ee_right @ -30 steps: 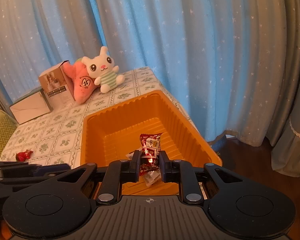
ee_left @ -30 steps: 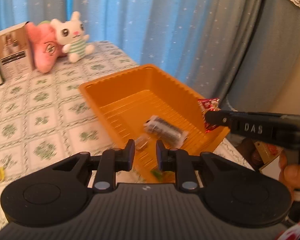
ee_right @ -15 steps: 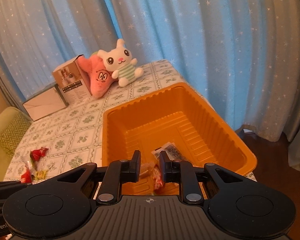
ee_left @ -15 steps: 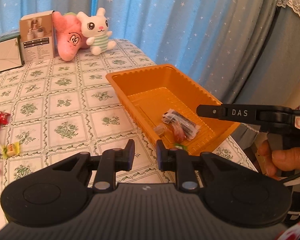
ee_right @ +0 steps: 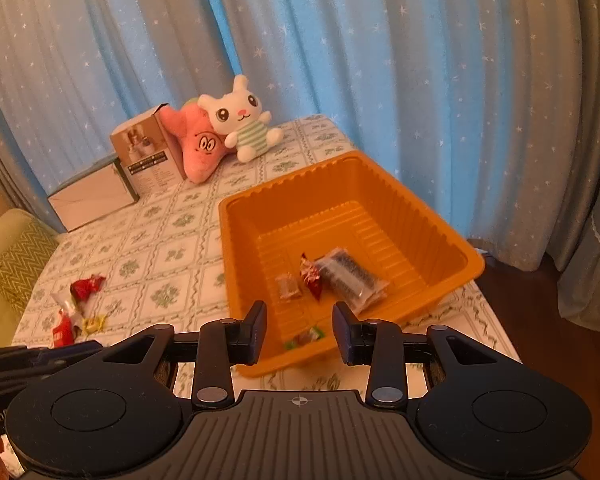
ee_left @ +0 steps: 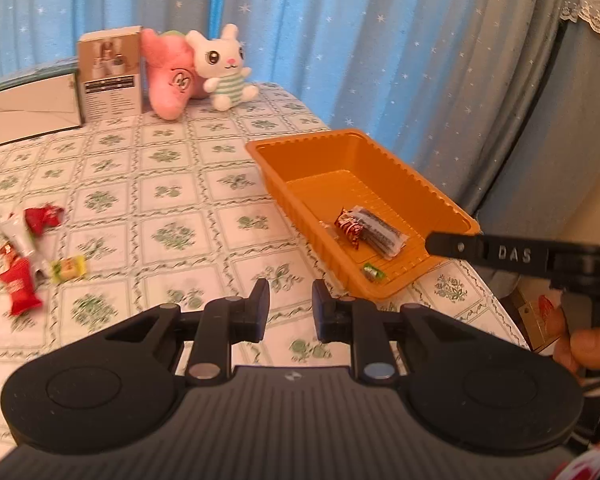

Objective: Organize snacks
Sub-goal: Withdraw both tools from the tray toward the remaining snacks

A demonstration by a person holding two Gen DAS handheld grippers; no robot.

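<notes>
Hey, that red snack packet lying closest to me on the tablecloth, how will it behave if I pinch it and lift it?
The red packet looks small and puffy, so it is probably light and will squash a little between the fingers. Its wrapper looks glossy, so it may slip unless pinched near the middle. It lies flat on the tablecloth, so it should slide rather than roll if nudged.

Tray (ee_right: 440, 240): glossy ribbed orange plastic. Wrappers (ee_left: 20, 284): shiny foil. Surface (ee_left: 172, 184): printed cloth. Bunny (ee_right: 244, 120): soft plush. Tool (ee_right: 300, 330): matt black plastic.
</notes>
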